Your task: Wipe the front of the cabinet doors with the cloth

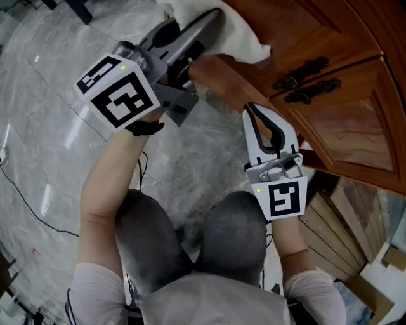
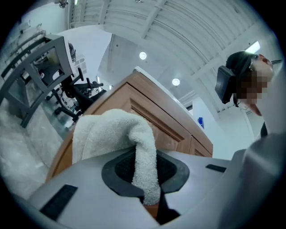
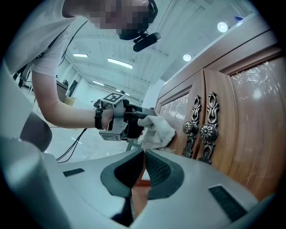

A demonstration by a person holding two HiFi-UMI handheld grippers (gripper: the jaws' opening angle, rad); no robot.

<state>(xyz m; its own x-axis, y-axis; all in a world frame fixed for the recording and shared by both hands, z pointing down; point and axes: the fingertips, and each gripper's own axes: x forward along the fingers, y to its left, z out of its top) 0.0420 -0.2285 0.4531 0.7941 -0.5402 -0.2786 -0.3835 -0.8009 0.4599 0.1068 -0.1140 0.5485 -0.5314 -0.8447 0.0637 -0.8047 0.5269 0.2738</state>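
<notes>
White terry cloth (image 2: 111, 134) is clamped in the left tongs (image 2: 146, 176). A twisted tail of it runs down between the two pads, and the bulk is bunched ahead of the tips. In the head view that bunch (image 1: 238, 38) is pressed onto the wooden cabinet doors (image 1: 346, 127), on the panel just beyond the left tongs (image 1: 212, 19). Judged purpose: gripping by a narrow tail leaves a broad pad of fabric free at the front to meet the wood.

Right tongs (image 3: 144, 154) are closed, pads touching, with nothing between them. They hang short of the doors, tips directed at the pair of ornate dark metal handles (image 3: 200, 129) and apart from them. Seen from these tongs, the cloth (image 3: 156, 132) lies just left of the handles, against the door face. Judged purpose: the idle tongs are held clear so that the wiping stroke is not obstructed.

Doors appear closed, meeting at the seam between the handles. The person is low to the ground, knees beneath both tongs, over a grey marble floor (image 1: 51, 82).

Assessment: wiping is under way on the door left of the handles. The door nearer the right tongs (image 1: 255, 113) shows no cloth contact. Risk: the terry loops could snag on the handle scrollwork.
</notes>
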